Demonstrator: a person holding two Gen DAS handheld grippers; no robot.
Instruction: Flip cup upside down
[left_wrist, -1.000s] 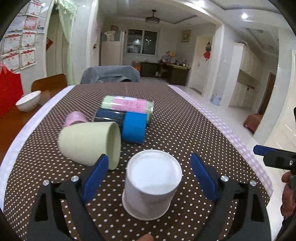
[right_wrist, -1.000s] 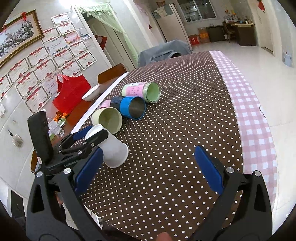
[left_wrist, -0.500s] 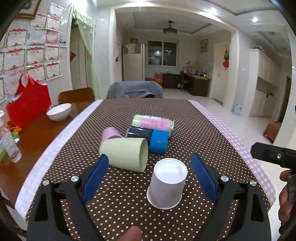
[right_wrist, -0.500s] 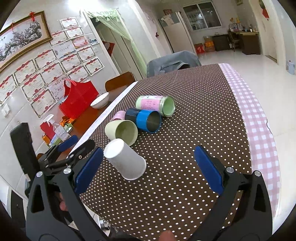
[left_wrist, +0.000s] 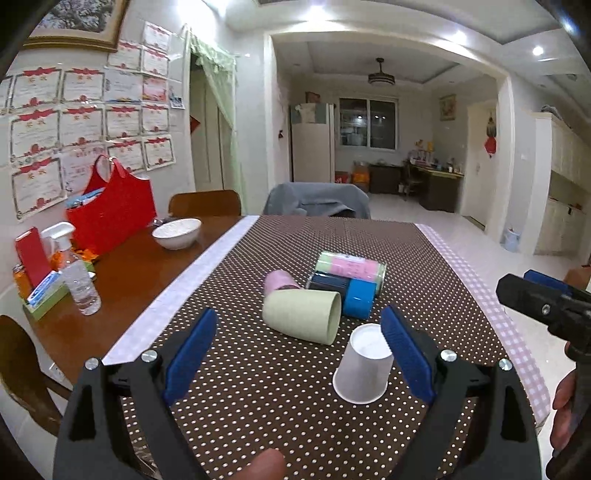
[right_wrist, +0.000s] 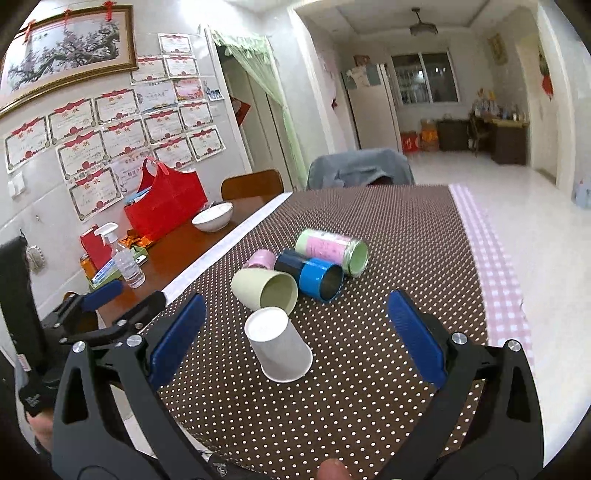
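A white paper cup (left_wrist: 364, 363) stands upside down on the brown polka-dot tablecloth (left_wrist: 280, 413); it also shows in the right wrist view (right_wrist: 277, 349). My left gripper (left_wrist: 299, 354) is open and empty, held back above the table's near edge, with the cup by its right finger. My right gripper (right_wrist: 295, 336) is open and empty, also back from the cup. Each gripper shows in the other's view: the right one (left_wrist: 535, 299), the left one (right_wrist: 110, 299).
Behind the white cup lie a pale green cup (left_wrist: 301, 315), a pink cup (left_wrist: 279, 280), a blue-and-black cup (left_wrist: 343, 291) and a pink-and-green tumbler (left_wrist: 351, 266). On the bare wood at left stand a white bowl (left_wrist: 176, 232), a red bag (left_wrist: 110, 214) and a spray bottle (left_wrist: 79, 280).
Both grippers have drawn back and up from the white cup, which stays upside down on the cloth. The left gripper no longer brackets it.
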